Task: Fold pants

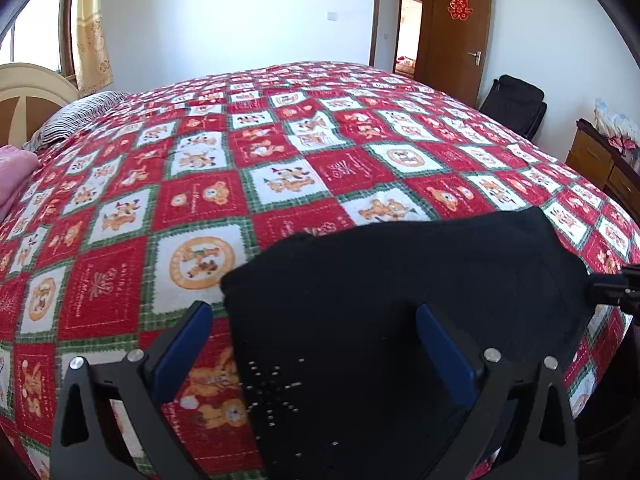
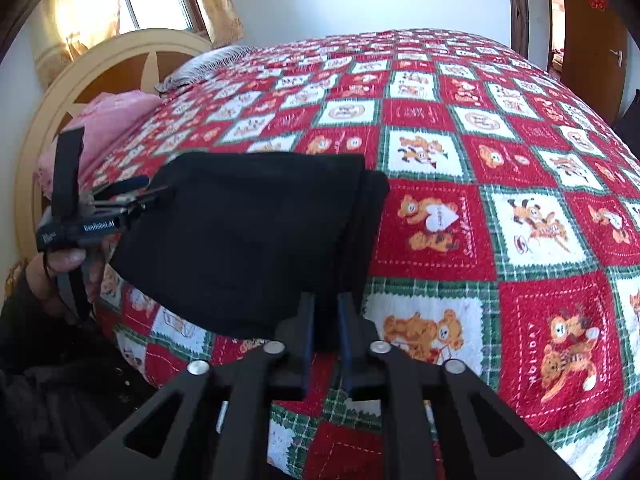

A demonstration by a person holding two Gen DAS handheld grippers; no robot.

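Observation:
The black pants point(image 1: 400, 280) lie folded into a compact bundle on the patterned bedspread point(image 1: 200, 200), near the bed's front edge. My left gripper point(image 1: 316, 328) is open wide over the bundle's left side. Its right finger point(image 1: 440, 352) is above the black cloth and its left finger point(image 1: 188, 344) above the bedspread. In the right wrist view the pants point(image 2: 248, 240) fill the centre left. My right gripper point(image 2: 326, 320) has its fingers close together on the bundle's near edge, with black cloth between the pads. The left gripper point(image 2: 156, 196) shows at the bundle's far side.
A hand point(image 2: 60, 264) holds the left gripper's handle at the bed's edge. A pink folded blanket point(image 2: 108, 120) and a striped pillow point(image 1: 76, 116) lie by the headboard point(image 2: 100, 72). A wooden cabinet point(image 1: 600, 164), a black bag point(image 1: 516, 104) and an open door point(image 1: 456, 28) are on the right.

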